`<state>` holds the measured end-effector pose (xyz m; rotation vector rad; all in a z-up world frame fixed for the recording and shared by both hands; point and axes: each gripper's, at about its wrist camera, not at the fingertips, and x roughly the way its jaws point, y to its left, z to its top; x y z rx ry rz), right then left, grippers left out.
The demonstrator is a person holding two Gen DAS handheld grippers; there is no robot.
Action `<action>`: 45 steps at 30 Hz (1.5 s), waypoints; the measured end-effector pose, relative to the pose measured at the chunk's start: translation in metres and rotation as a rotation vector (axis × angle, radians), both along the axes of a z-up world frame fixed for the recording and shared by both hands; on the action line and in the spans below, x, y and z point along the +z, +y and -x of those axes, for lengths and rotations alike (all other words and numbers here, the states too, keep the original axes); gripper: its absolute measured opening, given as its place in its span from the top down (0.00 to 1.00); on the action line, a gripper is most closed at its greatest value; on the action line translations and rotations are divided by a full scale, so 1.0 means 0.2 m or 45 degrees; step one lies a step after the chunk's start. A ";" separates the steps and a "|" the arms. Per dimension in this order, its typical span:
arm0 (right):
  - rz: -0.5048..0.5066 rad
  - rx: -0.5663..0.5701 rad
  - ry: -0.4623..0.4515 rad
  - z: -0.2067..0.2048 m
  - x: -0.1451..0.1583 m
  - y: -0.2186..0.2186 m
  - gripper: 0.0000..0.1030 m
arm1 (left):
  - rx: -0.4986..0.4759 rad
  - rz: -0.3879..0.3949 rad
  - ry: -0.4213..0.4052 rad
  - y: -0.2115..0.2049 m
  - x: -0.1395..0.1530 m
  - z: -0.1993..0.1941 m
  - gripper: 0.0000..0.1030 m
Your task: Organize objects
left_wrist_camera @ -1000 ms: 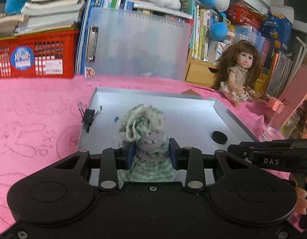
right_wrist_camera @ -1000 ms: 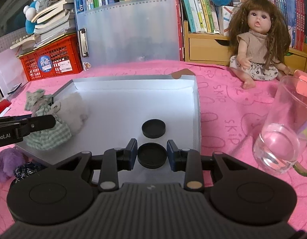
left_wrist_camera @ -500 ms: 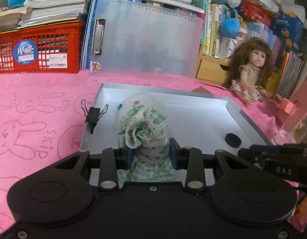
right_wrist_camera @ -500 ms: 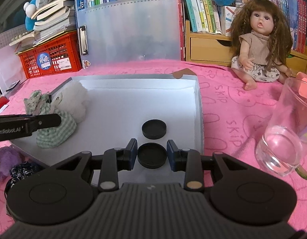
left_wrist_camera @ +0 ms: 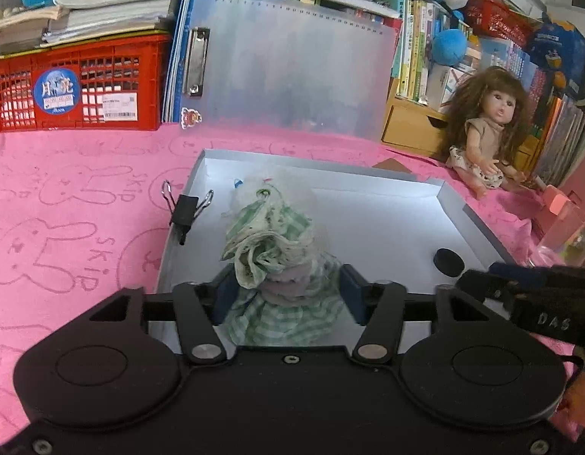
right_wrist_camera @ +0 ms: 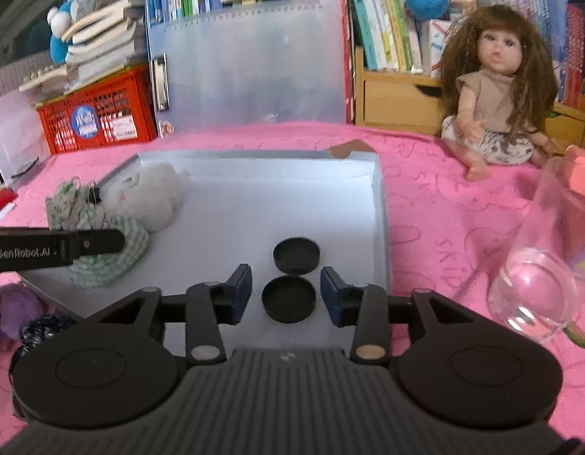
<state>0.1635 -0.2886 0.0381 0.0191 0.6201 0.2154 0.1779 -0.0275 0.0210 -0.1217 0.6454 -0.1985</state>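
Note:
A shallow grey tray (left_wrist_camera: 455,204) (right_wrist_camera: 379,204) lies on the pink cloth. My left gripper (left_wrist_camera: 284,290) is open around a green checked cloth bundle (left_wrist_camera: 273,254), which rests in the tray's left part; it also shows in the right wrist view (right_wrist_camera: 102,242). A white fluffy toy (right_wrist_camera: 148,201) lies behind the bundle. My right gripper (right_wrist_camera: 286,295) is open, its fingers apart on both sides of a black round lid (right_wrist_camera: 288,298) lying in the tray. A second black lid (right_wrist_camera: 296,254) (left_wrist_camera: 448,262) lies just beyond it.
A black binder clip (left_wrist_camera: 184,210) sits on the tray's left rim. A doll (right_wrist_camera: 493,94) sits at the back right. A clear glass (right_wrist_camera: 546,265) stands right of the tray. A translucent clipboard (left_wrist_camera: 288,64), red crate (left_wrist_camera: 76,83) and books line the back. Purple fluff (right_wrist_camera: 15,311) lies left.
Both grippers have opened: the left let go of the cloth bundle, the right let go of the black lid. The left gripper has drawn back slightly.

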 end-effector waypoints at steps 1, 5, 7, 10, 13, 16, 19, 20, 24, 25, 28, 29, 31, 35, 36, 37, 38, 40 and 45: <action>0.004 -0.001 -0.021 0.02 0.02 0.00 0.38 | -0.003 -0.001 -0.005 0.00 0.01 0.02 0.40; 0.010 0.012 -0.102 0.10 0.09 -0.02 0.32 | -0.015 0.003 -0.043 0.04 0.05 0.11 0.29; 0.010 0.021 -0.138 0.15 0.12 -0.03 0.29 | -0.027 -0.001 -0.069 0.06 0.07 0.17 0.26; 0.012 0.033 -0.180 0.23 0.14 -0.05 0.27 | -0.043 -0.014 -0.111 0.08 0.11 0.28 0.23; 0.006 0.037 -0.205 0.32 0.16 -0.06 0.26 | -0.058 -0.028 -0.147 0.09 0.12 0.38 0.21; 0.008 0.046 -0.216 0.40 0.15 -0.06 0.25 | -0.068 -0.045 -0.176 0.10 0.13 0.47 0.19; 0.019 0.066 -0.224 0.48 0.14 -0.06 0.23 | -0.060 -0.053 -0.193 0.11 0.12 0.55 0.17; 0.022 0.070 -0.226 0.50 0.13 -0.06 0.23 | -0.056 -0.053 -0.193 0.12 0.11 0.57 0.17; 0.008 0.068 -0.218 0.58 0.09 -0.06 0.21 | -0.039 -0.055 -0.196 0.15 0.06 0.65 0.16; 0.003 0.063 -0.212 0.60 0.07 -0.06 0.20 | -0.034 -0.056 -0.196 0.16 0.05 0.66 0.16; -0.012 0.050 -0.188 0.64 0.03 -0.06 0.18 | -0.018 -0.057 -0.173 0.17 0.00 0.68 0.14; -0.014 0.050 -0.179 0.65 0.01 -0.06 0.17 | -0.008 -0.068 -0.179 0.18 -0.01 0.69 0.13; -0.020 0.045 -0.160 0.65 -0.01 -0.06 0.17 | 0.006 -0.083 -0.177 0.18 -0.03 0.69 0.13; -0.043 0.021 -0.129 0.65 -0.05 -0.07 0.16 | 0.018 -0.059 -0.159 0.21 -0.05 0.68 0.12; -0.046 0.014 -0.124 0.65 -0.06 -0.07 0.16 | 0.022 -0.058 -0.158 0.21 -0.05 0.67 0.12; -0.049 0.009 -0.120 0.65 -0.06 -0.07 0.16 | 0.024 -0.059 -0.156 0.21 -0.05 0.67 0.12; -0.050 0.007 -0.118 0.64 -0.07 -0.07 0.16 | 0.026 -0.061 -0.154 0.21 -0.06 0.66 0.12; -0.053 0.003 -0.114 0.64 -0.07 -0.06 0.16 | 0.028 -0.062 -0.148 0.21 -0.07 0.65 0.12; -0.060 -0.001 -0.107 0.64 -0.09 -0.06 0.16 | 0.036 -0.060 -0.140 0.20 -0.08 0.63 0.12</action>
